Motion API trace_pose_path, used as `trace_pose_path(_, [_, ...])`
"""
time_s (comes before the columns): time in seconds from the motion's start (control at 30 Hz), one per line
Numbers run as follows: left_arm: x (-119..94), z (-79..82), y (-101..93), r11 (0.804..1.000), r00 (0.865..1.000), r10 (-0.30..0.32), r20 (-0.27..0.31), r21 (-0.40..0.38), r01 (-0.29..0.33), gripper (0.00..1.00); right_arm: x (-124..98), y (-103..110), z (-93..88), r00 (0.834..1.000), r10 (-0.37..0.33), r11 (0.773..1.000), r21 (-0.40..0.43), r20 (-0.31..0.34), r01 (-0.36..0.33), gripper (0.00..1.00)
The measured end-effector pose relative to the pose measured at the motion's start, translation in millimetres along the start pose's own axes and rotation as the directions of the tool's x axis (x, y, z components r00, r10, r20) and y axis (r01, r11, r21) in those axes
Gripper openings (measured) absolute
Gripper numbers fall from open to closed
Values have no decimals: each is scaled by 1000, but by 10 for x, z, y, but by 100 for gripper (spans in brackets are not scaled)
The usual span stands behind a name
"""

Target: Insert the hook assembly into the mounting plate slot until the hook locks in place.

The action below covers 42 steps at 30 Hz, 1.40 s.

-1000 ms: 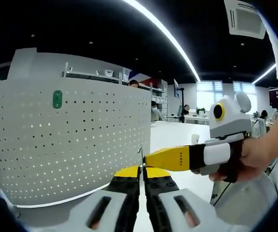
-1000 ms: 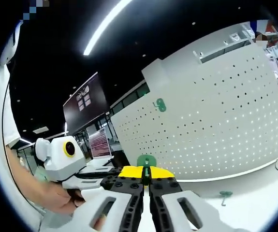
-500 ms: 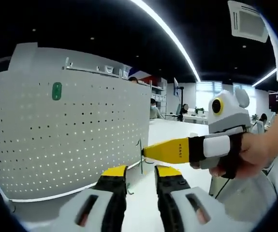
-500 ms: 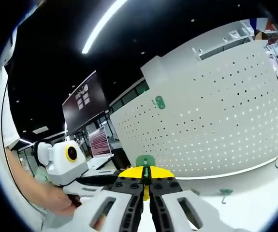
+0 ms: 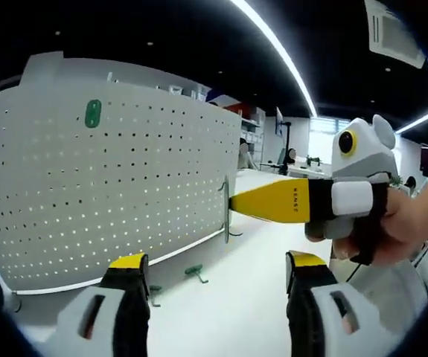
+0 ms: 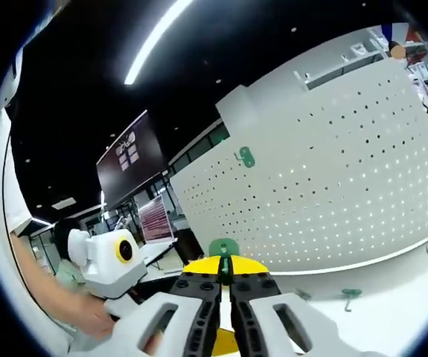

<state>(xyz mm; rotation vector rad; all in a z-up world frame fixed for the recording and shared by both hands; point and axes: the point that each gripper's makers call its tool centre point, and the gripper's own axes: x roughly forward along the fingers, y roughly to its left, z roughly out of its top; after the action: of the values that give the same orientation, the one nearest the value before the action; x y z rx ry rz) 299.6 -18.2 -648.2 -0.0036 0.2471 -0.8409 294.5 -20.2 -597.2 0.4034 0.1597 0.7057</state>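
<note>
A green hook assembly (image 6: 224, 249) with a rounded plate stands upright, pinched between the closed yellow tips of the right gripper (image 6: 225, 277). The mounting plate (image 6: 325, 178), a white perforated panel, stands upright on the table with another green hook (image 6: 246, 157) mounted high up. Two loose green hooks (image 5: 194, 274) lie at its foot.

Left tongs (image 5: 215, 271) wide open, nothing between the jaws. Right tongs (image 5: 232, 202) come in from the right, hand-held, jaws pinched on a thin green hook (image 5: 225, 210) at the pegboard's (image 5: 109, 193) edge. Green hook plate (image 5: 93, 113) mounted high on the board. Two more green hooks (image 5: 193, 273) lie on the white surface (image 5: 221, 312) at its base.
</note>
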Motion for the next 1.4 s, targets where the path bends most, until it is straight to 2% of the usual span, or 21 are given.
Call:
trace_pose_path(0.1, [1, 5, 0, 1000, 1000, 2, 2, -1, -2, 76, 0, -27, 2, 1000, -13, 1000, -7, -1, 13, 0])
trace_pose_path(0.17, [-1, 3, 1, 1000, 1000, 3, 3, -1, -3, 75, -3, -63, -8, 999, -41, 998, -41, -12, 40, 0])
trace_pose_path(0.2, [-1, -7, 3, 1000, 1000, 2, 0, -4, -2, 75, -12, -108, -8, 997, -78, 988, -135, -28, 74, 0])
trace_pose_path(0.23, [-2, -12, 8, 1000, 1000, 5, -1, -6, -5, 75, -10, -113, -7, 996, -86, 984, -157, -31, 80, 0])
trace_pose_path(0.33, [-8, -16, 25, 1000, 1000, 12, -1, -6, -12, 75, -2, -115, -31, 989, -130, 940, -326, -71, 100, 0])
trace_pose_path(0.37, [-9, -18, 28, 1000, 1000, 13, -1, -5, -13, 75, -6, -138, -41, 985, -153, 927, -357, -78, 116, 0])
trace_pose_path(0.4, [-10, -19, 30, 1000, 1000, 13, -1, -5, -13, 75, -9, -149, -50, 981, -174, 902, -414, -86, 124, 0])
trace_pose_path(0.43, [-9, -21, 32, 1000, 1000, 14, -2, -6, -14, 75, -7, -156, -39, 980, -183, 900, -415, -78, 136, 0])
trace_pose_path(0.5, [-12, -16, 33, 1000, 1000, 15, 0, -6, -15, 75, -16, -187, -23, 975, -209, 876, -457, -74, 153, 0])
trace_pose_path(0.53, [-14, -11, 34, 1000, 1000, 17, 1, -5, -17, 75, -16, -188, -26, 974, -214, 874, -461, -75, 156, 0])
trace_pose_path(0.6, [-13, -14, 32, 1000, 1000, 15, 1, -7, -15, 75, -9, -194, -34, 975, -209, 884, -442, -79, 154, 0])
trace_pose_path(0.83, [-28, 23, 44, 1000, 1000, 18, 20, -10, -17, 74, 8, -216, -7, 975, -208, 897, -411, -74, 160, 0])
trace_pose_path(1.17, [-122, 38, 141, 999, 998, 41, 43, -2, -41, 73, 91, -335, 281, 974, -226, 918, -339, -16, 207, 0])
trace_pose_path(1.4, [-235, -17, 215, 998, 997, 64, 53, 1, -64, 73, 154, -434, 512, 970, -241, 917, -323, 19, 234, 0])
